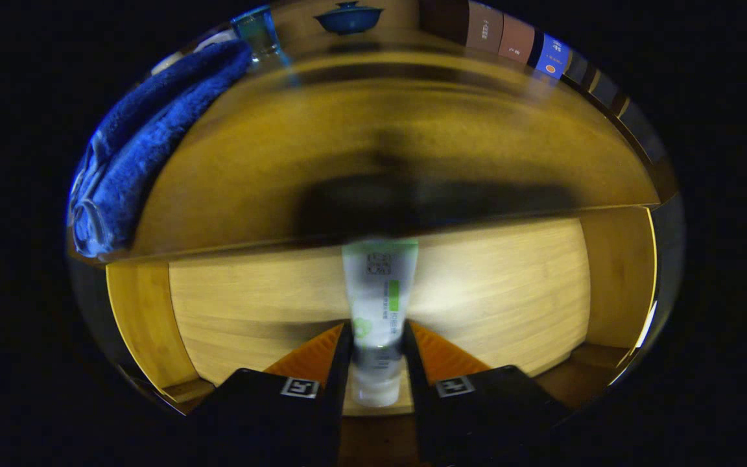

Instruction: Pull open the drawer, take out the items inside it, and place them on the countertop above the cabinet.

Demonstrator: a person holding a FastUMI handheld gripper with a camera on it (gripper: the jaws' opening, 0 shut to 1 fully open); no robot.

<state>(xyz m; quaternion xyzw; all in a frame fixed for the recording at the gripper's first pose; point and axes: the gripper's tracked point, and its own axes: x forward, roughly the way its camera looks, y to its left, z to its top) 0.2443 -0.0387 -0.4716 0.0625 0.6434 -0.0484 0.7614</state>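
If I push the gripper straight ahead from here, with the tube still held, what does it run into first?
Probably the countertop's front edge. The gripper is shut on the tube above the open drawer, and the tube's far end already sits near that edge; depth is unclear.

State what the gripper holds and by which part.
The gripper is shut on the white tube, near its capped end.

Wooden table (412, 123) on top of the cabinet: rolled blue towel (146, 143) along its left edge, a clear glass (258, 31) at the far left corner, a blue lidded bowl (349, 17) by the far edge.

Tool (377, 344) clamps a white tube (379, 305).
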